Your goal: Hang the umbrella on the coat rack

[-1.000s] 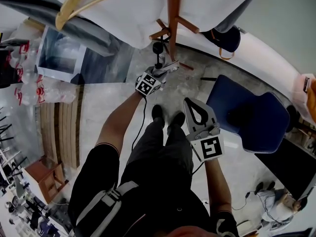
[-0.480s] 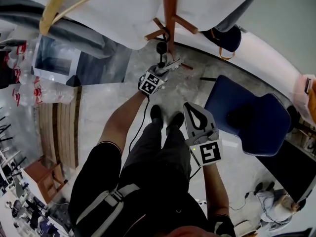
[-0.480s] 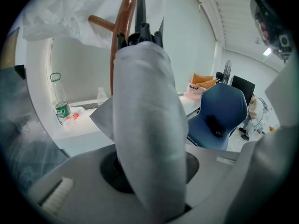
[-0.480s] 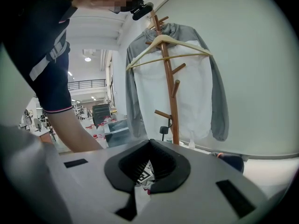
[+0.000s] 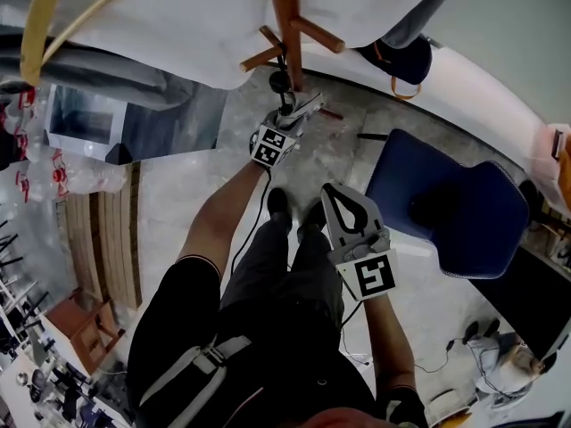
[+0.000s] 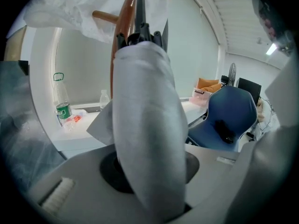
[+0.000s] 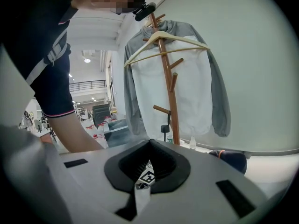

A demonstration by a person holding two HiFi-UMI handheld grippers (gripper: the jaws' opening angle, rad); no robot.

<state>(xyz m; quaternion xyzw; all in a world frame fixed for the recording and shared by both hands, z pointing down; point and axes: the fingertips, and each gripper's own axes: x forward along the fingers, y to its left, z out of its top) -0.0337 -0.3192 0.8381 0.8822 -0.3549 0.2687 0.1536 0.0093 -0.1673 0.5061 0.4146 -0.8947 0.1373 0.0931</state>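
As the left gripper eases down beside the rack, its jaws stay nearly closed, clamped on the grey umbrella, whose strap looks caught over a low peg. Weight seems to be passing to the peg, so letting go comes next. Right gripper hangs back, tips together, empty.

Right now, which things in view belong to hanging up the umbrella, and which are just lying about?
For the job: umbrella, clamped in the left gripper; coat rack.

Just about: hoodie on its hanger; blue chair; green-labelled bottle.
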